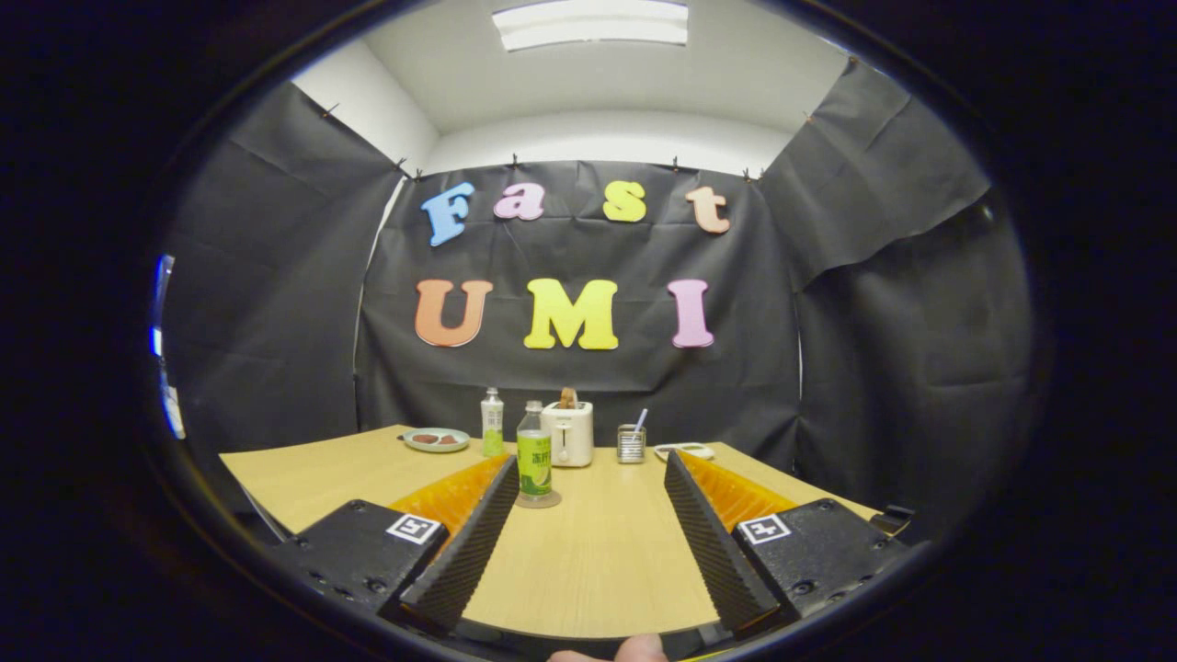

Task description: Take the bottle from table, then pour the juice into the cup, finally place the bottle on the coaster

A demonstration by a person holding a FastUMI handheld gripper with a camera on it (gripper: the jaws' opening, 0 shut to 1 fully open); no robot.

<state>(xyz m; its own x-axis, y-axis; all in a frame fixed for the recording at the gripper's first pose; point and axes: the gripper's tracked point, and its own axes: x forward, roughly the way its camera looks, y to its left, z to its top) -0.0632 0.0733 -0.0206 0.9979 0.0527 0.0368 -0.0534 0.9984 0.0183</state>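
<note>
Two fingers spread wide, gripper (588, 464) holding nothing.
Green-labelled bottle (534, 455) stands upright on its coaster (538, 500), just ahead.

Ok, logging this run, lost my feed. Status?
Gripper open, holding nothing. Green-label bottle upright on a coaster, just ahead of the fingers. Cup not identified. Toaster and second bottle stand beyond; approach unobstructed.
</note>
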